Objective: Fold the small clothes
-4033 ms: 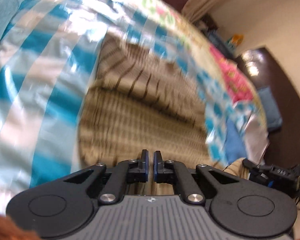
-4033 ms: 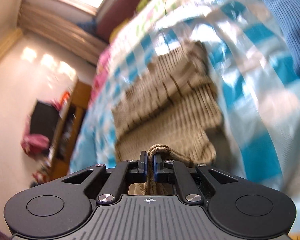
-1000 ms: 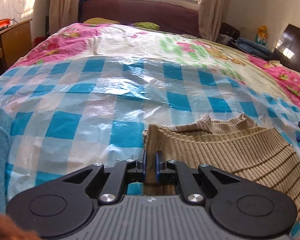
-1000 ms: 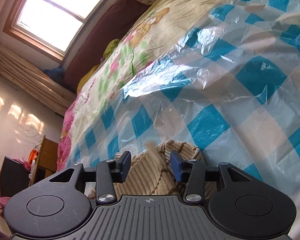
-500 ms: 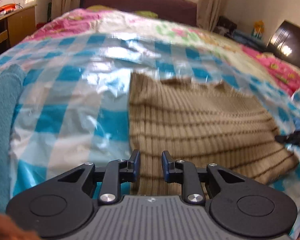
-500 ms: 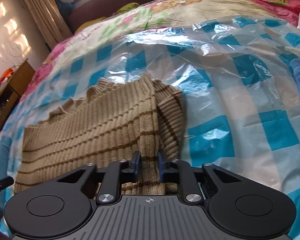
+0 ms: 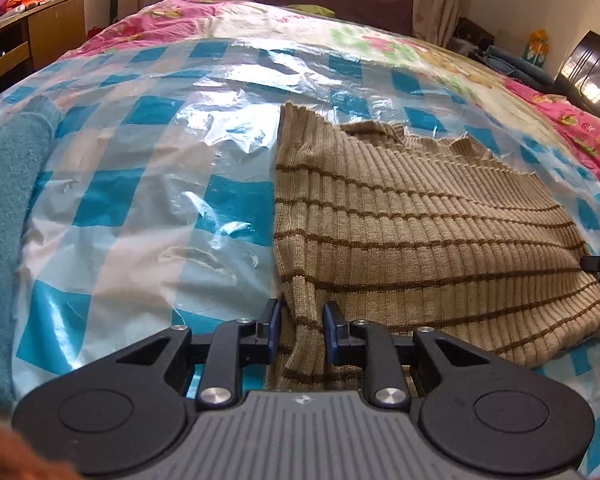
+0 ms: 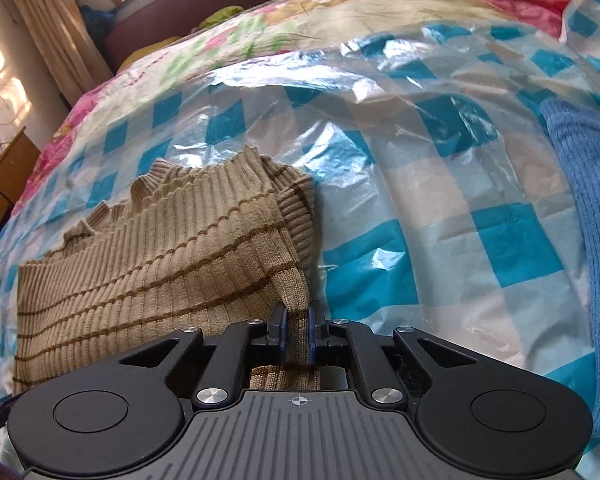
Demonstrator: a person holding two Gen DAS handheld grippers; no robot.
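Observation:
A tan ribbed sweater with thin brown stripes [image 7: 420, 232] lies flat on the blue-checked plastic sheet [image 7: 140, 208] that covers the bed. My left gripper [image 7: 299, 322] is open, its jaws standing either side of the sweater's near left edge. In the right wrist view the same sweater [image 8: 160, 264] lies to the left, with a folded part at its right side. My right gripper [image 8: 296, 330] is shut on the sweater's near right edge, with cloth pinched between the pads.
A teal knitted cloth [image 7: 4, 208] lies at the left of the sheet. A blue knitted garment [image 8: 588, 240] lies at the right. A flowered pink bedspread [image 7: 172, 20] lies beyond the sheet. A wooden desk [image 7: 28, 32] stands at the far left.
My left gripper has opened wider and let go of the sweater's left edge. My right gripper has closed on the right edge. The sweater now lies flat.

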